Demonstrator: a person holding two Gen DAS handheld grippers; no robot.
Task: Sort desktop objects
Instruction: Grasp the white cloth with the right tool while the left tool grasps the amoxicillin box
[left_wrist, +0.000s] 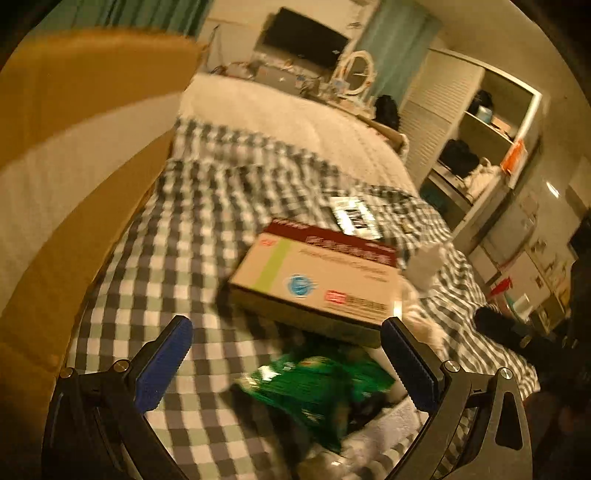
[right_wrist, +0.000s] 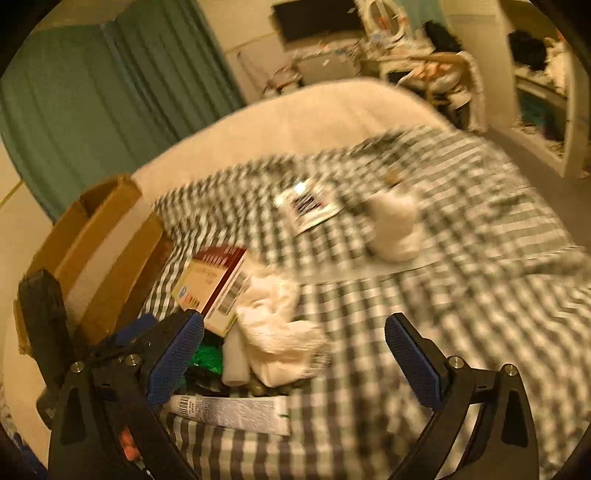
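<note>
A flat medicine carton (left_wrist: 314, 280) with a dark red edge lies on the checked cloth, just beyond my open left gripper (left_wrist: 288, 328). A crumpled green packet (left_wrist: 314, 387) sits low between the left fingers, untouched. The right wrist view shows the same carton (right_wrist: 212, 284) and a bit of the green packet (right_wrist: 207, 356) beside a white cloth bundle (right_wrist: 277, 332). A white tube with a barcode (right_wrist: 229, 410) lies in front of them. My right gripper (right_wrist: 295, 330) hangs open over the cloth with nothing in it. The left gripper (right_wrist: 122, 339) shows at the left of that view.
An open cardboard box (left_wrist: 74, 184) stands at the left edge of the bed (right_wrist: 88, 240). A black-and-white printed card (left_wrist: 356, 218) and a white lump (right_wrist: 395, 225) lie farther out on the cloth. Shelves (left_wrist: 480, 140) stand to the right. Bare checked cloth (right_wrist: 461, 277) spreads to the right.
</note>
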